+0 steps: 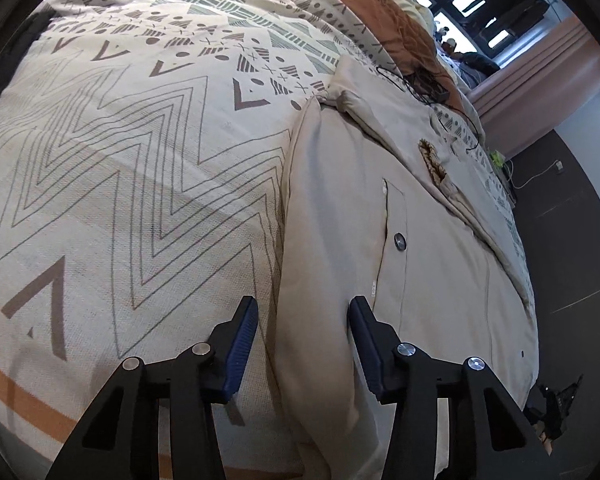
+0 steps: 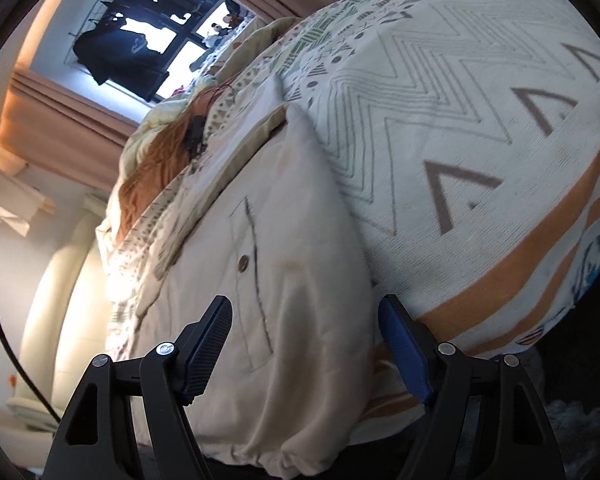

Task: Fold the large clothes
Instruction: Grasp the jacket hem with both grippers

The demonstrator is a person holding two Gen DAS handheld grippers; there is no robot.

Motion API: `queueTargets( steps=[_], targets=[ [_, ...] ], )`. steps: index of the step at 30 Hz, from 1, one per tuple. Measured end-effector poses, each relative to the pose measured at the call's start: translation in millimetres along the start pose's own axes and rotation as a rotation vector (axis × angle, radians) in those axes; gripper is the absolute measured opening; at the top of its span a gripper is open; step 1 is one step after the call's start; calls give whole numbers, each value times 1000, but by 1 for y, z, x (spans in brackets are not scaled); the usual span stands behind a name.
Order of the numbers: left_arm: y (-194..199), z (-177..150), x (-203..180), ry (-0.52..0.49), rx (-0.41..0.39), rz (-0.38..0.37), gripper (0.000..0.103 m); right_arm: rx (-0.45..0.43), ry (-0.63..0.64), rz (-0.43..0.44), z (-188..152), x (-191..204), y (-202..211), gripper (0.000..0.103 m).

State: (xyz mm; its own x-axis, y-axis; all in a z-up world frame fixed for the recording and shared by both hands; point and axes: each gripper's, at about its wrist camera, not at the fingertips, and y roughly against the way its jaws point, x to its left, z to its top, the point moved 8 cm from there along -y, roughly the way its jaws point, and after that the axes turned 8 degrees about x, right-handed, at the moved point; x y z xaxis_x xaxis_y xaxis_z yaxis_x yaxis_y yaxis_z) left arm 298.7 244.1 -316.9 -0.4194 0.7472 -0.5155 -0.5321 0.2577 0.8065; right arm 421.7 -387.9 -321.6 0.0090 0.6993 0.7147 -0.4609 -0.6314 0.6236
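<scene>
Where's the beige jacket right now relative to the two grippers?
The beige jacket lies flat on the patterned bedspread near the bed's edge, directly ahead of both open grippers, left and right.

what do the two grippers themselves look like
Left gripper and right gripper look alike: matte black angular linkage arms with triangular cut-outs, round silver pivot screws, and two fingers faced with ribbed dark blue pads. No cables or markings show on them.

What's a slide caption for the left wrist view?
Open left gripper straddling the folded edge of a beige padded coat lying on a cream geometric-patterned bedspread.
</scene>
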Motion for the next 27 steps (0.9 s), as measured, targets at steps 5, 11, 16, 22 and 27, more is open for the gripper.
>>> queueTargets(
  steps=[5, 11, 16, 22, 27],
  targets=[
    [-4, 6, -2, 21, 3, -15, 49, 48, -23, 134, -25, 3, -3, 77],
    [-3, -15, -2, 55, 65, -145, 49, 89, -30, 251, -52, 12, -14, 77],
    [4, -32, -3, 111, 112, -256, 49, 95, -50, 391, -55, 30, -20, 77],
    [19, -38, -10, 123, 97, -342, 49, 28, -54, 550, -45, 50, -16, 77],
    [26, -32, -14, 114, 72, -350, 49, 40, -93, 437, -40, 36, -40, 76]
  ],
)
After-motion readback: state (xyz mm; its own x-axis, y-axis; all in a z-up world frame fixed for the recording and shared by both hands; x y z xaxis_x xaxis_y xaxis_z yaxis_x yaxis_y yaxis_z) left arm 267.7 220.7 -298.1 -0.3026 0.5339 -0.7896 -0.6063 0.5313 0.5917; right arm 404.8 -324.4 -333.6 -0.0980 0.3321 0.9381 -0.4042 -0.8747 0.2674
